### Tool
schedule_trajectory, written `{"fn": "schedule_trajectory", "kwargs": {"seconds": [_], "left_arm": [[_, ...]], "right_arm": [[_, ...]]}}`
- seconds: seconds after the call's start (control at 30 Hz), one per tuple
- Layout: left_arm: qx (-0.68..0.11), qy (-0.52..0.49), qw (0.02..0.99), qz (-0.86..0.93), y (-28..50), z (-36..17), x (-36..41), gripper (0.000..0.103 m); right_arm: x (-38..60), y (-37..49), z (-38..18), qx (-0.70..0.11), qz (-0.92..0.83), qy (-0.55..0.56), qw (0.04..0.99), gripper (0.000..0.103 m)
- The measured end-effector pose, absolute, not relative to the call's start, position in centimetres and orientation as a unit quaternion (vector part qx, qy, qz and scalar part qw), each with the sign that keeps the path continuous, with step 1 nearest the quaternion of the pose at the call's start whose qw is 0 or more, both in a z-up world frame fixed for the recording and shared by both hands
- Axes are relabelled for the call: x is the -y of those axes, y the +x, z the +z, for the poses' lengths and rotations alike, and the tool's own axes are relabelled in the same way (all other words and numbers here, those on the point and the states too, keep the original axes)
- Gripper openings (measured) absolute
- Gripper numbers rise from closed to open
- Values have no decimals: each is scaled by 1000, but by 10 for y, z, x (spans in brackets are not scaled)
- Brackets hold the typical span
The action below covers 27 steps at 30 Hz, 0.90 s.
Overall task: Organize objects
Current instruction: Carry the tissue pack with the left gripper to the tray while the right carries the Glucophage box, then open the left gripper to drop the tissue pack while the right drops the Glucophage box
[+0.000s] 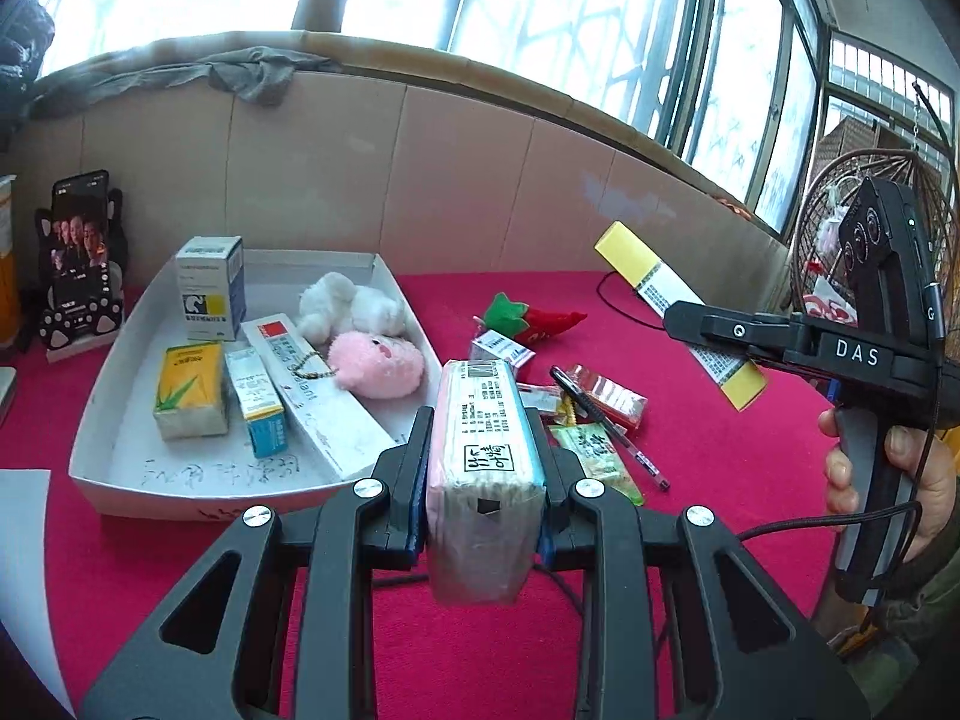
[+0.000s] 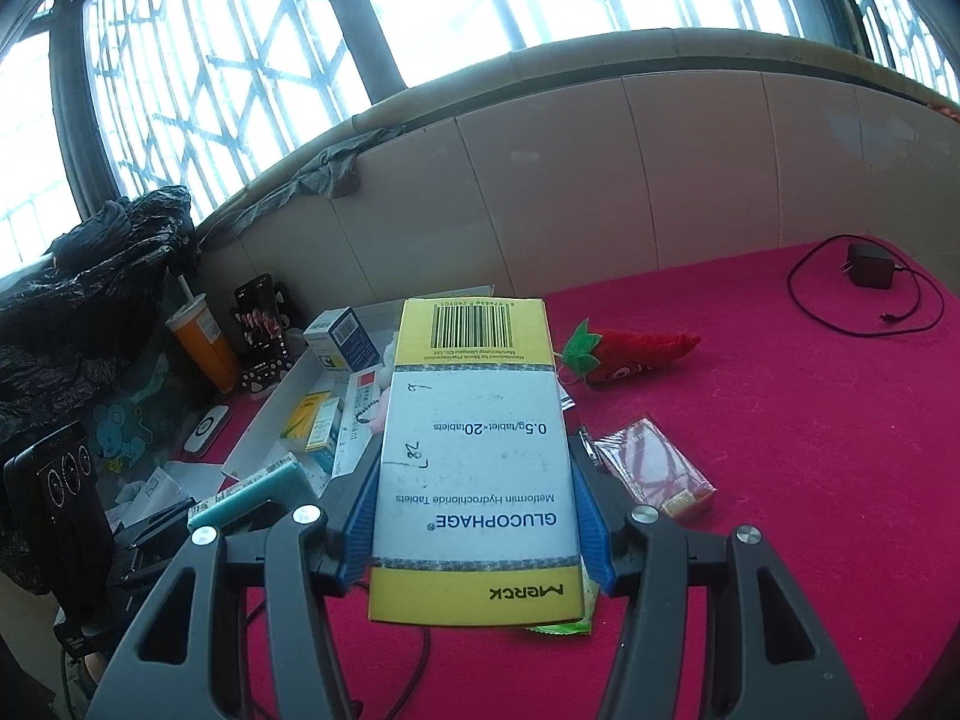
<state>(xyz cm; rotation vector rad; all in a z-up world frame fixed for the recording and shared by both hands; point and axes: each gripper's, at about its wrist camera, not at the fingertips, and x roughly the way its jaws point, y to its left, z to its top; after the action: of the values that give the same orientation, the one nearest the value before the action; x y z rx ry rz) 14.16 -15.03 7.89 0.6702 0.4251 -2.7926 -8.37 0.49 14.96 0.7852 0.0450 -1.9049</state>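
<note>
The tissue pack (image 1: 485,468) sits clamped in the left gripper (image 1: 483,480), white tray (image 1: 108,468) at ten o'clock. The right gripper (image 2: 474,516) pinches the yellow-and-white medicine box (image 2: 474,450). Best lower both flat into bare tray space. Only the right view shows the charger (image 2: 867,264).

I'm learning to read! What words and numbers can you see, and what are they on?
"GLUCOPHAGE", "Metformin Hydrochloride Tablets", "0.5g/tablet×20tablets", "MERCK": yellow-and-white cardboard medicine box in the right gripper.
"DAS": black body of that gripper, seen from the left wrist camera.
Print on the pink-and-blue wrapped tissue pack in the left gripper: not legible.
Labels on boxes in the white cardboard tray: too small.
</note>
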Motion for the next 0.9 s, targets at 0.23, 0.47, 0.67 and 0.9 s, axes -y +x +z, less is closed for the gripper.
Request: {"fn": "schedule_trajectory", "kwargs": {"seconds": [0.23, 0.47, 0.67, 0.9], "left_arm": [[-156, 207, 175, -950, 166, 94, 195, 26], [-193, 201, 214, -936, 184, 105, 258, 26], [-202, 221, 219, -929, 168, 99, 278, 26], [-191, 235, 228, -925, 137, 86, 281, 26]], "right_arm": [[23, -73, 160, -38, -783, 319, 532, 56], [69, -70, 164, -62, -758, 340, 552, 56], [120, -64, 147, -96, -725, 378, 568, 56], [182, -72, 132, -113, -719, 400, 557, 56]]}}
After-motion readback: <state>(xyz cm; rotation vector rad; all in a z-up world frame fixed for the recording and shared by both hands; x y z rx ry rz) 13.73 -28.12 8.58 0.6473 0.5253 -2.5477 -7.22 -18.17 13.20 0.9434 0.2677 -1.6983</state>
